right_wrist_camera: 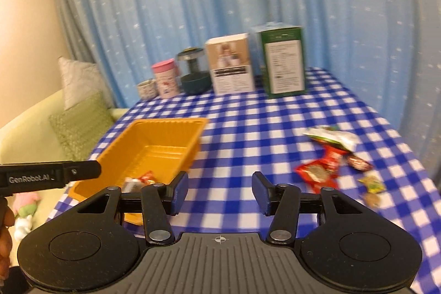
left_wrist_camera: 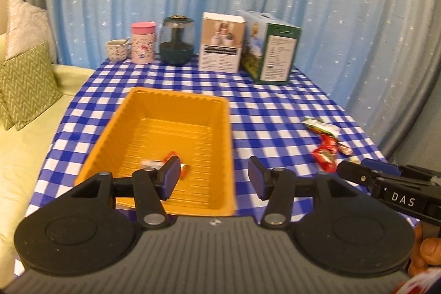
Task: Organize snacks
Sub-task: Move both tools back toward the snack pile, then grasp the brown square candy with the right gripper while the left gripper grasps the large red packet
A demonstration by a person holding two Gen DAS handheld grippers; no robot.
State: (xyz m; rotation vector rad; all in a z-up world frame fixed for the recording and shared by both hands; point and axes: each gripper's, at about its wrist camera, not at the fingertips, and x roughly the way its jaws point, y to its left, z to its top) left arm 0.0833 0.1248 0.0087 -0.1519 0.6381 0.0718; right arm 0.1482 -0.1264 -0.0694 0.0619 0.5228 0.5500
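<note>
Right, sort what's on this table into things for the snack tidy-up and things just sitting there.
For the job:
orange basket
snack already in the basket
loose snack packets on the cloth

Just sitting there:
patterned cup
pink tin
dark glass jar
white box
green box

i see a table point(left_wrist_camera: 275, 106) in blue-white checked cloth carrying an orange basket point(left_wrist_camera: 115, 128), loose snack packets point(right_wrist_camera: 328, 156), two boxes point(left_wrist_camera: 222, 43), a jar, tin and cup.
</note>
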